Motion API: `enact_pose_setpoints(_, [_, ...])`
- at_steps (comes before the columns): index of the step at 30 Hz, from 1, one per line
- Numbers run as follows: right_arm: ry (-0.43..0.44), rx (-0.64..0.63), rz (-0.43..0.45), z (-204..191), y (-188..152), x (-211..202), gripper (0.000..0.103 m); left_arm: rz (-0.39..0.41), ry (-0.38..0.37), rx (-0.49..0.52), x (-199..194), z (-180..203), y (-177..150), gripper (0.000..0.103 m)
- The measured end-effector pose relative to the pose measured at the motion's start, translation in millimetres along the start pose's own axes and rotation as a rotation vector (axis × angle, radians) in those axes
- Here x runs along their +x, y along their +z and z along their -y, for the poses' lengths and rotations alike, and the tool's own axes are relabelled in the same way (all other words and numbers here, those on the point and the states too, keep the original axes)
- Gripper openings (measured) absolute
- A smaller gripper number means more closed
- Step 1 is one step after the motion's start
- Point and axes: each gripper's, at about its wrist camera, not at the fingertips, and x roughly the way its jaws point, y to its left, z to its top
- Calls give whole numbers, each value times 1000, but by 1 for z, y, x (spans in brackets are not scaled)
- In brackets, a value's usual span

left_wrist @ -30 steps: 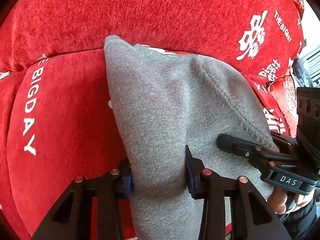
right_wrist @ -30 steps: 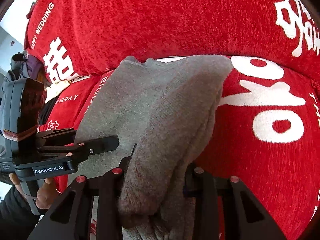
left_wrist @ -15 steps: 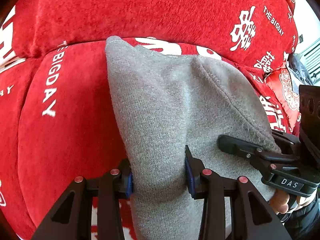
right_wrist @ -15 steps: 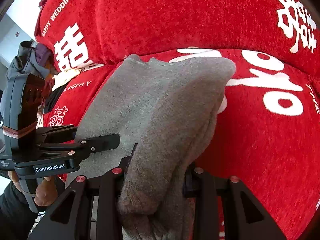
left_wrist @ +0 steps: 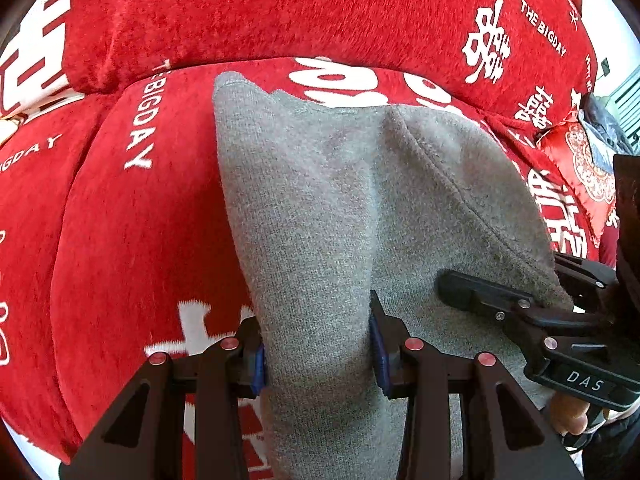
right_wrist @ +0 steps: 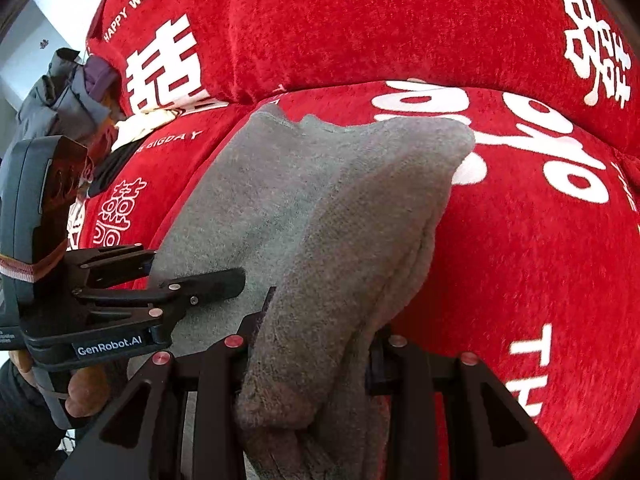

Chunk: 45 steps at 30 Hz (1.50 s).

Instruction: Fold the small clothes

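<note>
A grey knit garment [left_wrist: 320,200] hangs folded lengthwise above the red sofa seat, held at its near end by both grippers. At the bottom of the left wrist view, my left gripper [left_wrist: 318,346] is shut on the garment's left fold, blue pads pressing the cloth. My right gripper [left_wrist: 500,276] clamps the right edge beside it. The right wrist view has the same garment [right_wrist: 320,200] bunched thick between the jaws of my right gripper [right_wrist: 316,336], which is shut on it. My left gripper [right_wrist: 192,266] grips the cloth at the left.
The red plush sofa seat [left_wrist: 132,248] and its back cushion [left_wrist: 320,8] carry white lettering. A red embroidered cushion [left_wrist: 588,168] lies at the far right. A pile of grey and dark clothes [right_wrist: 68,92] sits at the sofa's left end. A hand [right_wrist: 86,396] holds the left gripper.
Both grippers have carried the grey garment leftward along the sofa; the white lettering has slid to the right in both views. Both grips are unchanged.
</note>
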Motion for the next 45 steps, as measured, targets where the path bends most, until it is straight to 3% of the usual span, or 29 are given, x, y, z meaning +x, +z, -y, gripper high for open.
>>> enact_pose_setpoints(15, [-14, -25, 0, -15, -41, 2, 35, 46, 10, 31, -6, -3, -43, 42])
enact_pose_setpoints(25, [2, 16, 9, -7, -51, 3, 35, 68, -2, 21, -6, -6, -52, 42])
enact_pose_setpoints(28, [4, 29, 7, -5, -52, 5, 36, 75, -15, 6, -3, -11, -55, 48])
enact_pose_setpoints(31, [-9, 31, -5, -1, -54, 10, 40, 76, -16, -48, 1, -24, -59, 75])
enact_pose_setpoints(32, [-9, 34, -9, 0, -54, 11, 49, 78, -16, -61, 1, -29, -60, 82])
enact_pose_setpoints(36, [-36, 61, -14, 13, -53, 2, 67, 81, -50, -119, -11, -55, -68, 83])
enact_pose_setpoints(40, [-101, 72, 55, 26, -52, -27, 67, 130, -49, -179, -42, -68, -72, 83])
enact_pose_setpoints(42, [-114, 9, 106, 16, -52, -46, 67, 173, -72, -183, -57, -67, -72, 83])
enact_pose_setpoints(45, [-31, -135, 107, -12, -55, -57, 67, 176, -53, -156, -63, -53, -66, 83])
